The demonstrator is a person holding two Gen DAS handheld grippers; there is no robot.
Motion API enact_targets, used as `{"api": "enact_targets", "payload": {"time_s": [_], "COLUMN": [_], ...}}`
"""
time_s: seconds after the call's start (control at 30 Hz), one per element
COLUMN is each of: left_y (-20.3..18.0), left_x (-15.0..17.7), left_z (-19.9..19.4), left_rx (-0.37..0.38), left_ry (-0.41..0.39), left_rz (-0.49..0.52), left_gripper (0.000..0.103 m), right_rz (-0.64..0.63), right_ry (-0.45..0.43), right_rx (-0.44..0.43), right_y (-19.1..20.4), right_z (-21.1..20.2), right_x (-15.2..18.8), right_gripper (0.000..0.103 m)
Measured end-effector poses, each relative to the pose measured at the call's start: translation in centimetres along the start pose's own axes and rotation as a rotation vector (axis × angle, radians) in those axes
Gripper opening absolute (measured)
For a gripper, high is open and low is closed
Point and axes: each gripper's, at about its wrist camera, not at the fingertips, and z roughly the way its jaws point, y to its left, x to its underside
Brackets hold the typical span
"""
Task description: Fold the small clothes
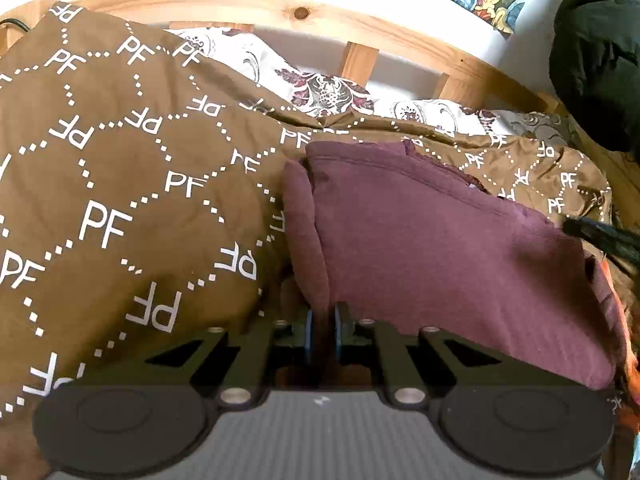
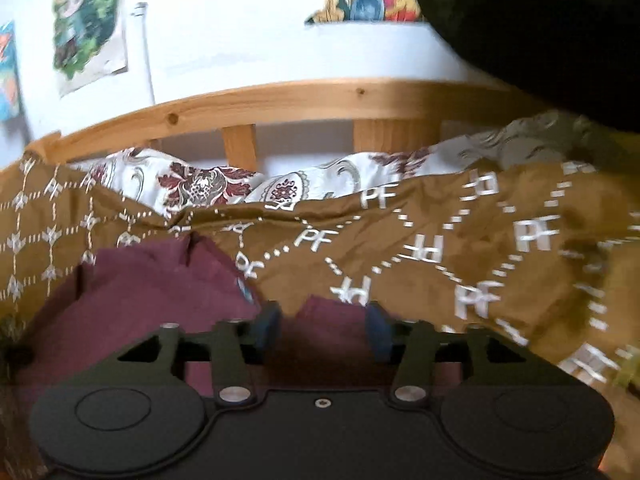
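The left gripper (image 1: pixel 322 328) was clamped on a fold of the maroon garment (image 1: pixel 440 248), which lay on the brown quilt (image 1: pixel 120 184) below the wooden headboard (image 1: pixel 248 4). The right gripper (image 2: pixel 322 330) stood wide apart, straddling maroon cloth without pinching it.

Brown quilted bedspread printed with white "PF" letters (image 1: pixel 120 184); behind it white floral-patterned pillows (image 1: pixel 320 88), pale pine wooden headboard (image 2: pixel 320 96), colourful wall posters (image 2: pixel 88 28).

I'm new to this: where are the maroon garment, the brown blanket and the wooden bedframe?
garment (image 1: pixel 440 264): left wrist view, its broad middle.
blanket (image 1: pixel 132 184): left wrist view, printed top.
bedframe (image 2: pixel 304 98): right wrist view, top rail.
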Motion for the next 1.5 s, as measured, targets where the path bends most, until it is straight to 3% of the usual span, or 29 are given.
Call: {"api": "enact_targets", "payload": {"time_s": [0.1, 0.2, 0.3, 0.37, 0.4, 0.43, 0.5, 0.6, 0.73, 0.77, 0.8, 0.83, 0.93, 1.07, 1.13, 1.27, 1.37, 1.5], "left_y": [-0.3, -0.6, -0.9, -1.2, -1.3, -1.4, -1.3, -1.1, -1.0, -0.9, -0.8, -0.7, -0.6, -0.7, -0.8, -0.7, -0.6, -0.5], "left_x": [0.0, -0.2, -0.1, 0.1, 0.2, 0.4, 0.8, 1.4, 2.0, 2.1, 2.1, 2.1, 2.0, 2.2, 2.2, 2.0, 1.9, 2.0], "left_z": [0.4, 0.6, 0.6, 0.4, 0.2, 0.0, -0.5, -0.7, -0.3, -0.2, -0.1, 0.0, 0.1, 0.0, 0.1, 0.2, 0.2, 0.4], "left_rx": [-0.014, -0.038, -0.067, -0.095, -0.107, -0.119, -0.129, -0.127, -0.146, -0.151, -0.153, -0.152, -0.149, -0.150, -0.160, -0.171, -0.169, -0.172], "left_ry": [0.015, 0.021, 0.016, 0.004, -0.003, -0.012, -0.031, -0.029, -0.016, -0.011, -0.006, -0.003, 0.001, 0.000, 0.000, -0.001, -0.001, 0.007], "left_rz": [0.003, 0.003, 0.010, 0.015, 0.017, 0.015, 0.004, -0.016, -0.016, -0.021, -0.026, -0.032, -0.041, -0.027, -0.018, -0.031, -0.033, -0.040], "left_gripper": [0.014, 0.020, 0.031, 0.040, 0.052, 0.064, 0.075, 0.081, 0.083, 0.083, 0.083, 0.084, 0.085, 0.088, 0.091, 0.093, 0.095, 0.096], "right_rz": [0.022, 0.086, 0.140, 0.172, 0.185, 0.188, 0.169, 0.179, 0.304, 0.330, 0.345, 0.345, 0.341, 0.235, 0.218, 0.312, 0.335, 0.300], "right_ry": [-0.040, -0.063, -0.079, -0.073, -0.058, -0.050, -0.047, -0.042, -0.034, -0.036, -0.043, -0.056, -0.135, -0.204, -0.187, -0.051, -0.050, -0.070], "right_rx": [0.074, 0.128, 0.123, 0.103, 0.084, 0.068, 0.053, 0.064, 0.038, 0.038, 0.049, 0.075, 0.095, 0.157, 0.171, 0.169, 0.160, 0.172], "right_y": [-0.7, -1.6, -2.1, -2.2, -2.3, -2.1, -1.6, -1.6, -2.9, -3.3, -3.6, -3.7, -3.9, -2.6, -2.6, -3.9, -4.1, -3.4], "right_z": [-4.2, -7.5, -9.0, -8.8, -8.5, -8.1, -7.3, -5.6, -3.7, -3.5, -3.6, -3.8, -5.4, -8.3, -8.3, -6.2, -6.2, -6.5], "right_x": [2.7, 5.7, 7.5, 8.2, 8.6, 8.8, 9.1, 8.9, 8.4, 8.4, 8.6, 8.7, 9.2, 9.1, 9.2, 10.5, 10.8, 10.7], "right_gripper": [0.075, 0.075, 0.059, 0.051, 0.046, 0.044, 0.044, 0.045, 0.042, 0.037, 0.016, 0.003, 0.002, 0.002, 0.002, 0.003, 0.006, 0.022]}}
